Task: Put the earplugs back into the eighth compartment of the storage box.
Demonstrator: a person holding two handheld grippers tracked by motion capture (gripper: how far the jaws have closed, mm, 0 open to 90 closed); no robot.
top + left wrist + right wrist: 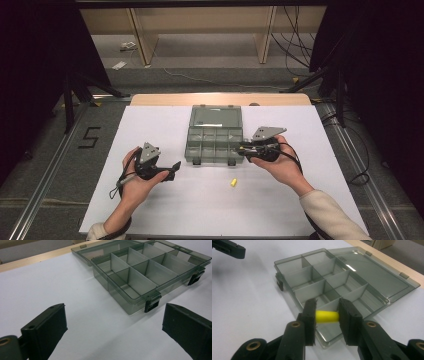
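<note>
A smoky clear compartment box [188, 146] lies open mid-table, its lid [216, 116] folded flat behind it. My right gripper [327, 316] is shut on a small yellow cylinder [327, 317], held crosswise between the pads above the box's near corner [324, 341]. In the high view this right gripper [243, 148] points left at the box's front right corner. A second yellow cylinder [233, 182] lies loose on the white table in front of the box. My left gripper [171, 171] rests left of the box, open, with nothing between its jaws [113, 315]. The box's compartments [130, 282] look empty.
The white sheet [150, 210] covers the table, with a wooden edge [220, 99] at the back. Dark stands and cables sit on the floor beyond. The left gripper's jaw [229, 248] shows far off in the right gripper view.
</note>
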